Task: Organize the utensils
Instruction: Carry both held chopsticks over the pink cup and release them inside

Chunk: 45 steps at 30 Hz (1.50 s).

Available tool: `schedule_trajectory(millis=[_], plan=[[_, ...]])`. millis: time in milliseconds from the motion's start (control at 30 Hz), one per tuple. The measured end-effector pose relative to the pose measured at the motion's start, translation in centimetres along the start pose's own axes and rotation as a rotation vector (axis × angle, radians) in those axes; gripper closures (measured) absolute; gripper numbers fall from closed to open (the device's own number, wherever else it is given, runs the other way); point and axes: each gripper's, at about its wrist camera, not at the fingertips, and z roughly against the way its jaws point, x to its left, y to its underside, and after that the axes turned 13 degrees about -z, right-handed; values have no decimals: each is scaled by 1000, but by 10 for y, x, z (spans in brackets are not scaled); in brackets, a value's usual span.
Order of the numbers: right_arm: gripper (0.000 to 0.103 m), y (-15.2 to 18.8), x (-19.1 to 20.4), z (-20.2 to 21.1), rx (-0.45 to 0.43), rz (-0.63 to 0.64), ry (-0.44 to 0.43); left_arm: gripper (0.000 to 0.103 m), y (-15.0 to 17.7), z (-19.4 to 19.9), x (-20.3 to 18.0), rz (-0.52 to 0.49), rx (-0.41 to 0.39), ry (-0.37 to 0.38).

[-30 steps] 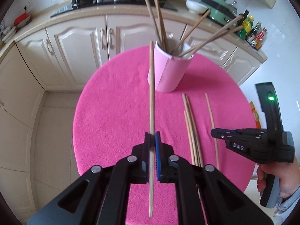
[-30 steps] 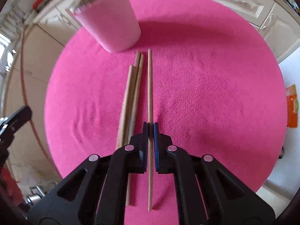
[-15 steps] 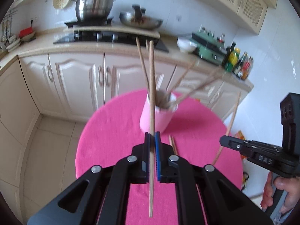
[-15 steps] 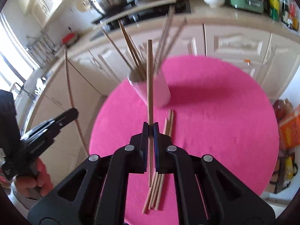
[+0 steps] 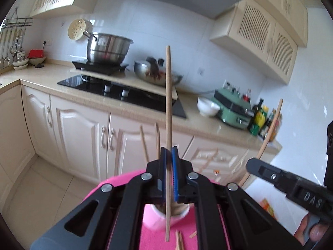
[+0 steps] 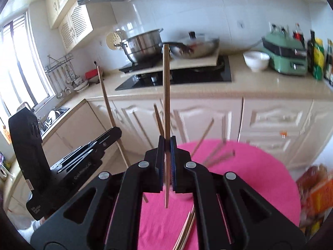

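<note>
Each gripper is a black plastic tool. The left gripper [image 5: 169,156] has two broad hollowed arms, each with triangular cut-outs and round silver screw heads, ending in narrow fingers [image 5: 163,162] lined with ribbed blue pads. The right gripper [image 6: 165,145] is built the same. Seen from the side, one body carries pale raised lettering, the other faint grey print on its upright black handle.

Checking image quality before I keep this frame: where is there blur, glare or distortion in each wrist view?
Left wrist view: fisheye bends the cabinets, dark corners; the wok and the pink cup are smeared, while the held chopstick stays sharp. Right wrist view: the window is blown out, the chopsticks in the cup streak, and the orange packet is blurred.
</note>
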Motion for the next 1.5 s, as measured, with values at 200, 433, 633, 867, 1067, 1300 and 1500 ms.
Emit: schedule_trajectory(millis=[200, 433, 633, 867, 1067, 1300, 1500], plan=[[98, -14, -2, -22, -54, 25, -15, 98, -10, -30, -3, 31, -40, -21], [98, -7, -9, -46, -42, 44, -1, 97, -3, -51, -8, 27, -56, -50], [98, 15, -15, -54, -11, 55, 4, 97, 20, -58, -11, 20, -5, -49], [98, 42, -18, -55, 9, 76, 40, 97, 43, -51, -13, 11, 46, -48], [97, 59, -21, -59, 34, 102, 96, 97, 59, -44, -17, -15, 103, -28], [97, 65, -21, -64, 67, 81, 124, 97, 67, -37, -16, -3, 156, -19], [96, 58, -19, -60, 66, 51, 140, 72, 62, -32, -9, 32, 199, 15]])
